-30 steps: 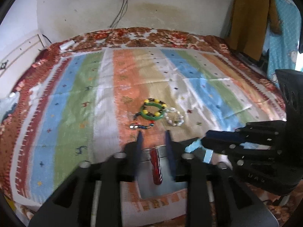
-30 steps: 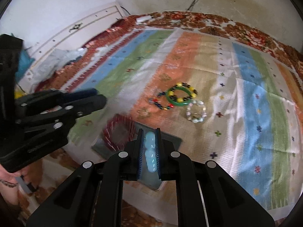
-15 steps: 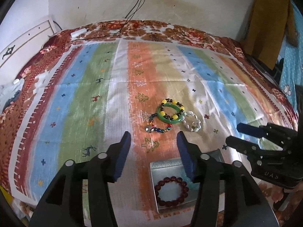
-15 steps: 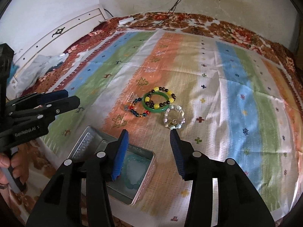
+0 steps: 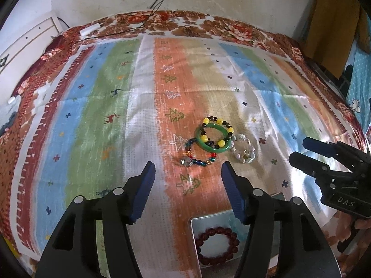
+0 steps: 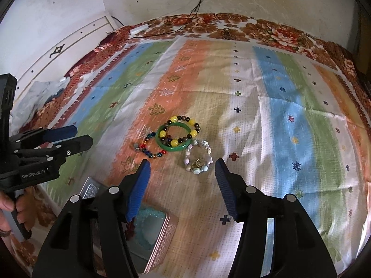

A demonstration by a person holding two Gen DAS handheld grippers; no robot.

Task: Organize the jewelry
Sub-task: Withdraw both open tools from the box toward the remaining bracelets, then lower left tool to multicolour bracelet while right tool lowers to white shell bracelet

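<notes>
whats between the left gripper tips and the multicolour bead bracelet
Nothing but bare striped cloth, as the left wrist view shows. The left gripper, jaws just opened and empty, points at the multicolour bead bracelet with no object between.

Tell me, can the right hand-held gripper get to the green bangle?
Probably yes. The right hand-held gripper is open and empty, and nothing blocks the cloth up to the green bangle, though a beaded bracelet lies across it.

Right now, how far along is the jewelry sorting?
Done: a dark red bead bracelet and a pale blue one lie in the tin. In hand: nothing; left gripper and right gripper, jaws just opened, are empty. Left: green bangle, yellow-and-brown, multicolored and pale stone bracelets.
</notes>
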